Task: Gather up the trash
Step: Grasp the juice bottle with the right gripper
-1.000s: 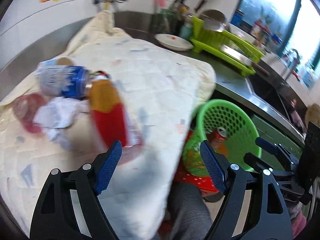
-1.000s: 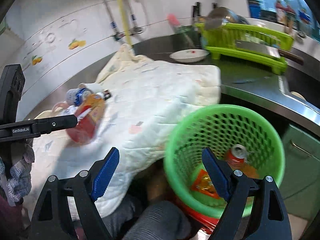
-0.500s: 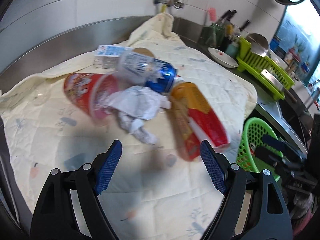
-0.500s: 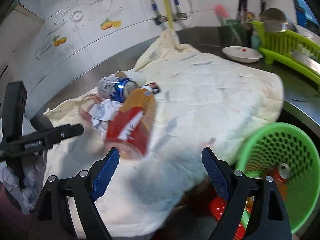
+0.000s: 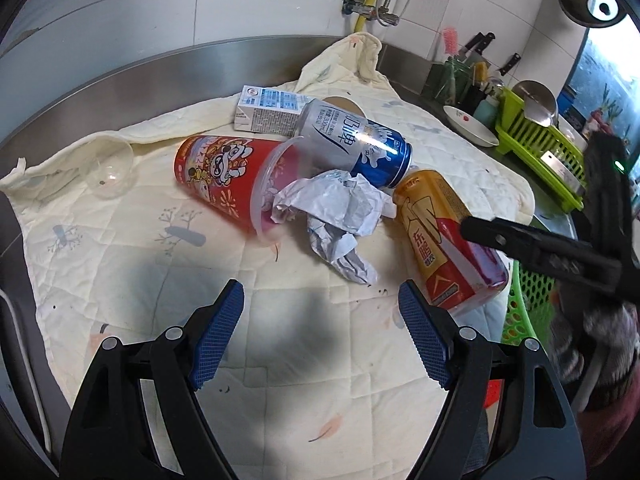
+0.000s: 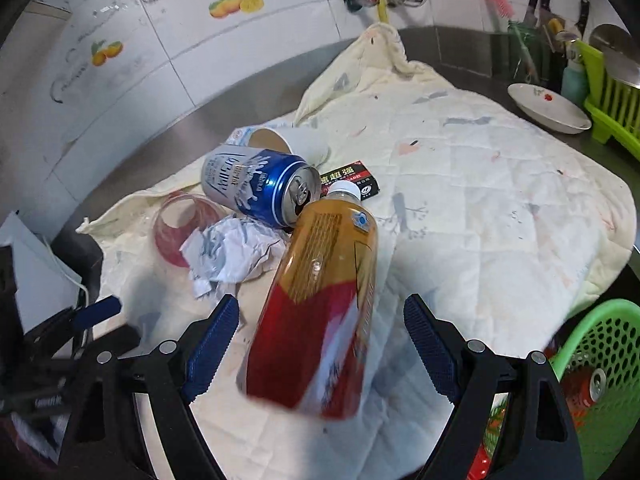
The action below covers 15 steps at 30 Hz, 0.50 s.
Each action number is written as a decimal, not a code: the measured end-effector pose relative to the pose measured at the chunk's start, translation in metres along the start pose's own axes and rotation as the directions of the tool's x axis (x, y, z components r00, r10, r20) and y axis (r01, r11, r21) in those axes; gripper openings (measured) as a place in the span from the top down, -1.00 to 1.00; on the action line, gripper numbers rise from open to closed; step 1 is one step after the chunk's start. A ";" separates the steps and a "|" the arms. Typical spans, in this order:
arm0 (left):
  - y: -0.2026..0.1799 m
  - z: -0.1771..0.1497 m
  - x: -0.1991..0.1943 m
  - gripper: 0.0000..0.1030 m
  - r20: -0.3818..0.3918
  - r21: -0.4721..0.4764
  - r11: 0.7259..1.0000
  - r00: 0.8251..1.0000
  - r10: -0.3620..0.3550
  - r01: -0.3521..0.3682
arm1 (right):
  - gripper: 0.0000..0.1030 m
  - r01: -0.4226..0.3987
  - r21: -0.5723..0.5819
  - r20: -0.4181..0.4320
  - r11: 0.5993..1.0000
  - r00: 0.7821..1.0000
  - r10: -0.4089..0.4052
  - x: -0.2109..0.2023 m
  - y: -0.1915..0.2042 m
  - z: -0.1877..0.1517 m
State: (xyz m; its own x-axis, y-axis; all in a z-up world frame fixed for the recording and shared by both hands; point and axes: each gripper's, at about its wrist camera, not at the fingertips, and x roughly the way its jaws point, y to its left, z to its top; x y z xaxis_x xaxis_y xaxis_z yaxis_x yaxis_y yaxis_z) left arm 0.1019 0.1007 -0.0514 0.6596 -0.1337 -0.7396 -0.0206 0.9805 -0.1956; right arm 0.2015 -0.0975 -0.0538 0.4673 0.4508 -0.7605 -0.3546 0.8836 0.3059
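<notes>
Trash lies on a cream quilted cloth (image 5: 280, 360): a yellow-and-red bottle (image 5: 444, 248) (image 6: 320, 300) on its side, a blue-and-silver can (image 5: 356, 144) (image 6: 256, 184), crumpled paper (image 5: 336, 216) (image 6: 228, 252), a red plastic cup (image 5: 224, 184) (image 6: 180, 224), a milk carton (image 5: 268, 114), a paper cup (image 6: 288, 142) and a small black packet (image 6: 352, 178). My left gripper (image 5: 320, 340) is open and empty, just short of the paper. My right gripper (image 6: 320, 352) is open with the bottle's base between its jaws, not gripped. A green basket (image 6: 600, 360) (image 5: 528, 304) with trash sits low at the right.
A clear plastic lid (image 5: 110, 172) lies at the cloth's left. A white bowl (image 6: 548, 108), a green dish rack (image 5: 540, 140) and a knife holder (image 5: 460, 80) stand on the steel counter at the back right. A tiled wall with taps (image 5: 372, 4) is behind.
Both grippers swung left from the basket toward the trash pile and came closer. The right gripper now straddles the bottle's base. Both stayed open.
</notes>
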 end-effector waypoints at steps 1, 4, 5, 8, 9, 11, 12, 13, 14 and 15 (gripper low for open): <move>0.000 -0.001 0.000 -0.51 0.000 0.006 1.000 1.000 -0.002 0.002 | -0.58 0.001 0.003 -0.013 1.000 1.000 -0.001 0.005 -0.001 0.002; 0.000 -0.001 0.002 -0.51 0.003 0.024 1.000 1.000 -0.001 0.001 | -0.58 0.004 0.024 -0.051 1.000 0.999 -0.002 0.020 -0.003 0.008; 0.000 -0.001 0.003 -0.51 0.003 0.027 1.000 1.000 0.000 0.000 | -0.58 0.002 0.032 -0.064 0.999 0.998 0.000 0.024 -0.004 0.010; -0.001 0.000 0.006 -0.51 0.006 0.041 0.999 1.000 0.000 0.000 | -0.58 0.002 0.061 -0.096 0.998 0.995 0.004 0.039 -0.008 0.015; -0.002 0.000 0.007 -0.51 0.005 0.046 0.999 1.000 0.002 -0.002 | -0.58 -0.009 0.076 -0.106 0.997 0.994 0.017 0.043 -0.011 0.016; -0.004 0.002 0.010 -0.51 0.002 0.060 0.998 1.000 0.003 -0.003 | -0.51 -0.024 0.097 -0.126 0.995 0.991 0.036 0.050 -0.013 0.017; -0.004 0.003 0.012 -0.51 0.001 0.065 0.998 1.000 0.005 -0.005 | -0.50 -0.047 0.117 -0.140 0.992 0.988 0.063 0.054 -0.016 0.016; -0.006 0.004 0.014 -0.51 0.001 0.077 0.997 1.000 0.008 -0.008 | -0.46 -0.062 0.130 -0.143 0.990 0.986 0.081 0.056 -0.018 0.016; -0.007 0.005 0.015 -0.51 0.001 0.085 0.996 1.000 0.012 -0.012 | -0.36 -0.094 0.152 -0.144 0.984 0.983 0.116 0.057 -0.021 0.015; -0.008 0.006 0.016 -0.51 0.001 0.091 0.996 1.000 0.013 -0.013 | -0.36 -0.098 0.157 -0.142 0.983 0.983 0.121 0.056 -0.022 0.015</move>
State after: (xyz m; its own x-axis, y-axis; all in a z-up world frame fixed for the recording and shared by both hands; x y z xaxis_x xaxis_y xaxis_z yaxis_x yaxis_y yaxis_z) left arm 0.1170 0.0911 -0.0577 0.6602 -0.1204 -0.7414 0.0390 0.9912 -0.1263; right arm 0.2473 -0.0897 -0.0945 0.3017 0.5316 -0.7915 -0.2672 0.8440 0.4650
